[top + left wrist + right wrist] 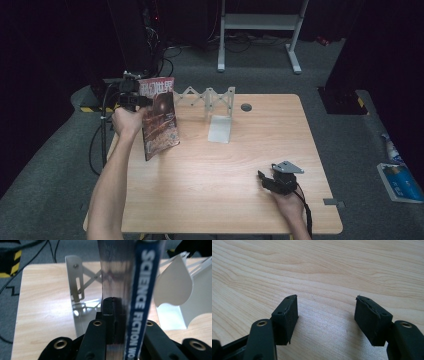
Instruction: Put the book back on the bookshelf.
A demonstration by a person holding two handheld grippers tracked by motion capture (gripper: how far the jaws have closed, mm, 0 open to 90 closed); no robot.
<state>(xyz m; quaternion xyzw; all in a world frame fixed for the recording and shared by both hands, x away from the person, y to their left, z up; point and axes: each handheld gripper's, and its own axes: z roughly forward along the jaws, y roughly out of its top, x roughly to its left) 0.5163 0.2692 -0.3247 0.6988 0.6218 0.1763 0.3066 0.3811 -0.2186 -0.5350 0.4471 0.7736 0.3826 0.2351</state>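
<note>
Two hand-held grippers are in play, and from the high view the work falls to the left hand-held gripper [134, 101]: it holds a magazine [160, 117] upright above the table's [210, 185] left rear corner, cover facing the room, just beside the zigzag metal rack [207, 97]. I judge it is held on edge like this so it can slide between the rack's dividers. A white bookend [220, 128] stands at the rack's right end. The right hand-held gripper [266, 179] rests near the front right of the table, well apart, likely kept clear until needed.

From the left gripper view, the jaws are clenched on the magazine [141, 302], its blue spine rising straight up from between them. Beyond stand one metal divider of the rack [76, 280] and the bookend [175, 290], so the gripper seems lined up with a slot.

From the right gripper view, the right hand-held gripper [325, 315] stands released, jaws wide apart with nothing but bare table [317, 270] between them.
</note>
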